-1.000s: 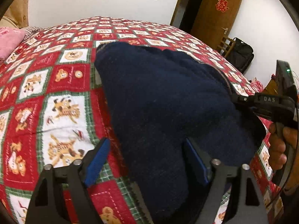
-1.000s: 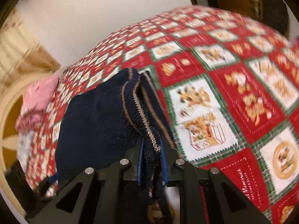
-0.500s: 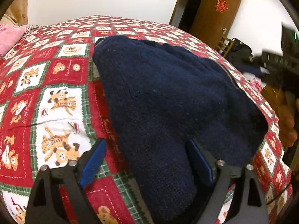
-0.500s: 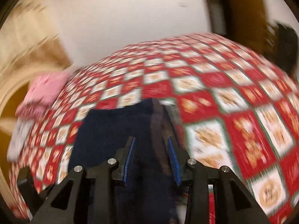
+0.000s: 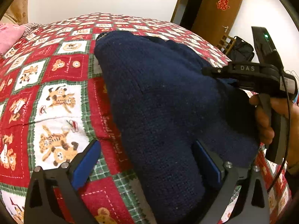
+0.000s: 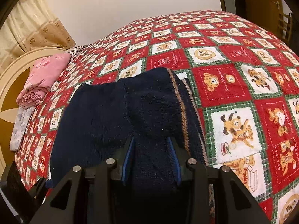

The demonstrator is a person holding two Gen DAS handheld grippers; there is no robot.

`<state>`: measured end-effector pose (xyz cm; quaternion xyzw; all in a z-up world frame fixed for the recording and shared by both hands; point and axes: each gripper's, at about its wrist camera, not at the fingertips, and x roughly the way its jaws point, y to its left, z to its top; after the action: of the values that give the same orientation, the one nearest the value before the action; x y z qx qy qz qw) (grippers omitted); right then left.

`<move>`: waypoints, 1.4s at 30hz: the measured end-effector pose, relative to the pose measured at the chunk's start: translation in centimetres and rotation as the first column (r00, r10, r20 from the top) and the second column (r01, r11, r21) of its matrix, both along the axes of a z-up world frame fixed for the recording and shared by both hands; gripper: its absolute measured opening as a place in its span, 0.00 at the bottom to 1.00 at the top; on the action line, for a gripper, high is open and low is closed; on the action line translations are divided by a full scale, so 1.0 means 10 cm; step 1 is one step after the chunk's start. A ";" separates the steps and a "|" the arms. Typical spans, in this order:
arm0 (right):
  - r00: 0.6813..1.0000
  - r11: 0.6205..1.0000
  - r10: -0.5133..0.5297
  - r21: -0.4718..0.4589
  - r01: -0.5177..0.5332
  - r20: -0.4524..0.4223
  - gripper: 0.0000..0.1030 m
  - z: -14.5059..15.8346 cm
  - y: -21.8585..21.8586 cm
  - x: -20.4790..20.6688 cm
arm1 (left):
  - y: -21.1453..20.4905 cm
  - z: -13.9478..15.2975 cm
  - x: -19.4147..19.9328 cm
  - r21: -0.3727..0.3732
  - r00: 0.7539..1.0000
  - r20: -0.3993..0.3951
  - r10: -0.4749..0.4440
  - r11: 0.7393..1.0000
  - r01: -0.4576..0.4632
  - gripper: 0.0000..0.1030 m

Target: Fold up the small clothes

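The dark navy knitted sweater (image 5: 162, 100) lay bunched on the bed's red-and-green teddy-bear patchwork quilt (image 5: 56, 97), between and just ahead of both sets of fingers. The left gripper (image 5: 147, 160) was opening, its blue-padded fingers (image 5: 87, 160) spread wide with a thick roll of knit passing between them, untouched by the pads. The right gripper (image 6: 151, 160) stood partly parted around the fold nearest its fingers, beside the brown-striped ribbed hem (image 6: 182, 112); the pads seemed to flank the cloth rather than pinch it.

The step in hand looked like letting go after a fold. To do it well, both hands would need to draw back along their own fingers without snagging the loose knit, then press the hump ahead of them flat so the layers stayed square.
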<state>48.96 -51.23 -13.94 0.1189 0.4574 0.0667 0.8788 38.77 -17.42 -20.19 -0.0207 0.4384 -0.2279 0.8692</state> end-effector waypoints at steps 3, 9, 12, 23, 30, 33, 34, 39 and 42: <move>0.999 0.999 -0.015 -0.047 0.017 0.038 0.37 0.09 0.03 -0.15 | -0.01 -0.01 0.02 0.000 1.000 0.001 0.004 1.000 -0.004 0.99; 0.996 0.992 0.034 -0.126 -0.023 0.085 0.38 0.26 0.14 -0.80 | -0.01 -0.02 0.03 0.003 1.000 0.001 0.006 1.000 -0.006 1.00; 0.997 0.985 0.029 -0.175 -0.016 0.074 0.38 0.23 0.10 -1.13 | -0.01 -0.02 0.04 0.009 1.000 0.002 0.006 1.000 -0.006 1.00; 1.000 0.983 -0.002 -0.186 0.001 -0.006 0.13 0.10 -0.07 -1.48 | -0.04 -0.02 0.04 0.025 1.000 0.007 0.008 1.000 -0.008 1.00; 0.998 0.993 -0.044 -0.115 0.038 -0.048 0.16 -0.03 -0.29 -1.41 | -0.04 -0.01 0.04 0.034 1.000 0.005 0.006 0.999 -0.006 1.00; 0.999 0.984 -0.034 -0.173 0.029 -0.029 0.49 0.05 -0.28 -1.46 | 0.04 0.04 0.04 0.007 1.000 -0.011 0.010 1.000 -0.009 1.00; 0.999 0.984 -0.043 -0.176 0.037 -0.032 0.58 0.05 -0.33 -1.48 | 0.06 0.04 0.03 0.002 1.000 -0.011 0.008 1.000 -0.008 1.00; 0.997 0.993 -0.063 -0.105 0.059 -0.042 0.59 0.07 -0.52 -1.52 | 0.22 0.10 0.04 -0.040 0.999 -0.008 0.033 0.999 -0.033 1.00; 0.997 0.994 -0.068 -0.088 0.064 -0.037 0.59 0.07 -0.57 -1.53 | 0.26 0.18 0.05 -0.032 0.999 0.028 0.040 0.999 -0.039 1.00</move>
<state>33.70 -56.94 -13.20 0.0972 0.4731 0.0154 0.8755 39.30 -14.79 -18.38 -0.0397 0.4216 -0.2179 0.8793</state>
